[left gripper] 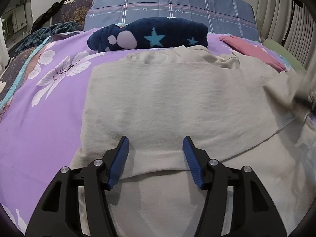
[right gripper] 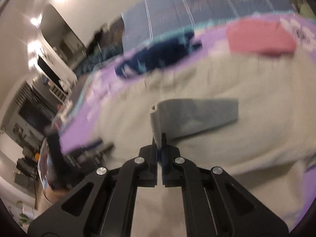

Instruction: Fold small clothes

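A beige garment (left gripper: 167,98) lies spread on the purple flowered bed cover (left gripper: 39,108), with a fold line across its near part. My left gripper (left gripper: 156,138) hovers just over the garment's near middle, its blue pads (left gripper: 120,162) apart and nothing between them. In the right wrist view, which is smeared by motion, my right gripper (right gripper: 159,136) is shut on a flap of the pale cloth (right gripper: 193,114) that sticks up and out to the right above the garment (right gripper: 246,90). At the right edge of the left wrist view the garment's side is lifted and blurred.
A rolled navy fleece with blue stars (left gripper: 158,33) lies just beyond the garment. To the right of it sits a folded pink cloth (left gripper: 254,53). A grey plaid pillow (left gripper: 167,4) backs the bed, and a dark teal blanket (left gripper: 49,31) is bunched at the far left.
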`<act>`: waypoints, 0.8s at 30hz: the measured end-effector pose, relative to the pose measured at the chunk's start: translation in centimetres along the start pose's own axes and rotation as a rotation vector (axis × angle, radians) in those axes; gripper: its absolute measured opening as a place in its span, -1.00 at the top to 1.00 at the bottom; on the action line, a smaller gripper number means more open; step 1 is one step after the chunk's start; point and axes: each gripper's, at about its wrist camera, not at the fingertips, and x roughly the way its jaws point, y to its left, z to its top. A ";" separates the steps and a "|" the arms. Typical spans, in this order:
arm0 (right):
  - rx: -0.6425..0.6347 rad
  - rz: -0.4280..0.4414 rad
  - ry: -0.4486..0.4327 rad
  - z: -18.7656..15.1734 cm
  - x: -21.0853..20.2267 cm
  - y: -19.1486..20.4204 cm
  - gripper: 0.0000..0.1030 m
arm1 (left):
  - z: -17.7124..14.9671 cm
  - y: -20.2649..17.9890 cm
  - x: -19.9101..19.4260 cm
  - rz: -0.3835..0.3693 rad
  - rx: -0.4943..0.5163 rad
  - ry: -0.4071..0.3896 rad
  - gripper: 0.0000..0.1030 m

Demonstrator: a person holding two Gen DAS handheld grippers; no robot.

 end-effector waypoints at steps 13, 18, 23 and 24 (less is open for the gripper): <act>0.215 0.065 0.006 -1.2 -0.5 -4.0 0.16 | 0.1 -0.1 0.0 -0.009 -0.002 0.000 -0.20; 0.138 0.103 0.054 -1.2 1.1 -1.9 0.09 | 0.9 -0.4 -0.6 -0.214 -0.109 0.036 -0.22; 0.005 0.095 0.098 -3.1 0.7 -0.6 0.07 | 2.6 -3.6 -0.7 -0.499 -0.105 0.064 -0.22; -0.010 0.094 0.096 -3.4 0.2 -0.6 0.07 | 2.9 -4.9 -0.6 -0.532 -0.074 0.068 -0.22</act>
